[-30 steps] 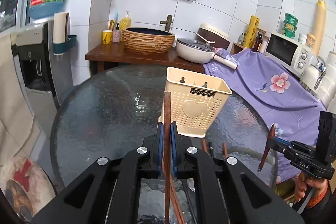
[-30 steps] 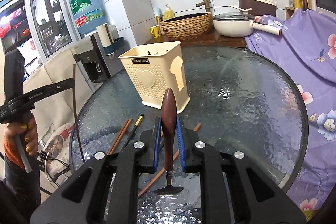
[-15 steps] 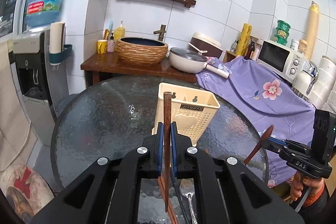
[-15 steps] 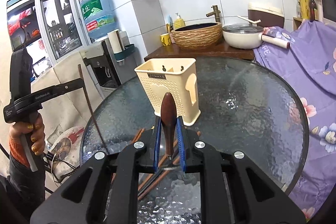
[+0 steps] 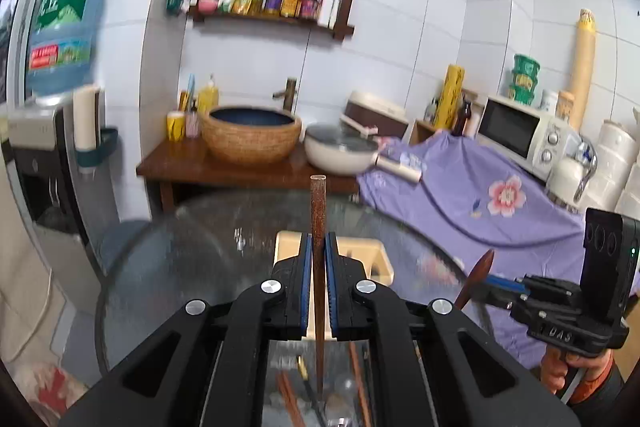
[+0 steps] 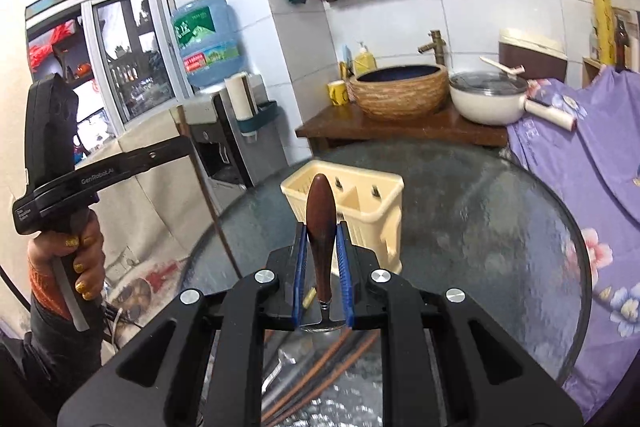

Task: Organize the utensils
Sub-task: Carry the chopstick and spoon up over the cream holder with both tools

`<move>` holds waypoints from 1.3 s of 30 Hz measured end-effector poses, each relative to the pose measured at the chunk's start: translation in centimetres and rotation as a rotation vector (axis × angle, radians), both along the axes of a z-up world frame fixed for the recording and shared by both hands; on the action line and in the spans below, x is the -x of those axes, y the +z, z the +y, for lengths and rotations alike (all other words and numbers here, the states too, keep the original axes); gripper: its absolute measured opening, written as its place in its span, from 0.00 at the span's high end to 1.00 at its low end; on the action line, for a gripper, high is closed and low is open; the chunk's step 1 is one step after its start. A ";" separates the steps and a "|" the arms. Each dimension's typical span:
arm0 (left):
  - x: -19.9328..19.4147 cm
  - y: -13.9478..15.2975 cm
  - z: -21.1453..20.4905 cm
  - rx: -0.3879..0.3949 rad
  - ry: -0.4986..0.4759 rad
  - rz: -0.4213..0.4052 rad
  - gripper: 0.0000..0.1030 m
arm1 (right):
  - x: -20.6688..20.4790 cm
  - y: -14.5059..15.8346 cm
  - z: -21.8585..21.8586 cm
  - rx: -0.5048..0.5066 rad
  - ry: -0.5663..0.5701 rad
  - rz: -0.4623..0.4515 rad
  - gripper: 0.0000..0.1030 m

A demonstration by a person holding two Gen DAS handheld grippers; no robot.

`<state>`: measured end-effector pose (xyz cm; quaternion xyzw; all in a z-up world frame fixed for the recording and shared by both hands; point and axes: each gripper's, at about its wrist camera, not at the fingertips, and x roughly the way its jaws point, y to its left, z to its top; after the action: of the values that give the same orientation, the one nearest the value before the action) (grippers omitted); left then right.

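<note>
My left gripper (image 5: 318, 247) is shut on a brown chopstick (image 5: 318, 203) that stands upright between its blue pads, above the round glass table (image 5: 180, 267). The cream utensil holder (image 5: 378, 259) sits just behind those fingers, mostly hidden. My right gripper (image 6: 322, 239) is shut on a utensil with a dark wooden handle (image 6: 321, 211) and a metal head, held upright in front of the holder (image 6: 360, 203). Each view shows the other gripper off to the side: the right gripper (image 5: 494, 283) with its handle, the left gripper (image 6: 180, 145) with its chopstick (image 6: 212, 203). Loose chopsticks (image 6: 320, 371) lie below on the glass.
Behind the table stands a wooden side table (image 5: 208, 167) with a wicker basin (image 5: 250, 135) and a white pan (image 5: 340, 151). A purple flowered cloth (image 5: 480, 203) covers the right side, with a microwave (image 5: 520, 131). A water dispenser (image 6: 224, 131) stands at left.
Both grippers have risen with their utensils still gripped. The holder and the table now sit lower in both views, and the loose chopsticks show under the fingers.
</note>
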<state>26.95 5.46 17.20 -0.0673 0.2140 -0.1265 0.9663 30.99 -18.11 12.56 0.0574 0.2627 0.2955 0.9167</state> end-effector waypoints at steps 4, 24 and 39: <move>-2.6 4.5 -0.2 0.020 0.027 -0.052 0.93 | -2.3 4.2 0.7 -0.011 -0.008 -0.050 0.85; -12.1 -3.7 -3.4 -0.027 0.137 0.076 0.93 | -12.2 -2.3 4.2 0.057 -0.135 0.037 0.85; -12.6 -7.6 -3.0 -0.019 0.135 0.140 0.96 | -12.4 -5.9 4.4 0.088 -0.168 0.056 0.85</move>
<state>39.58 2.42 9.65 -0.0809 0.2774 -0.0542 0.9558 43.38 -13.67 6.65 0.0472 0.2950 0.2042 0.9322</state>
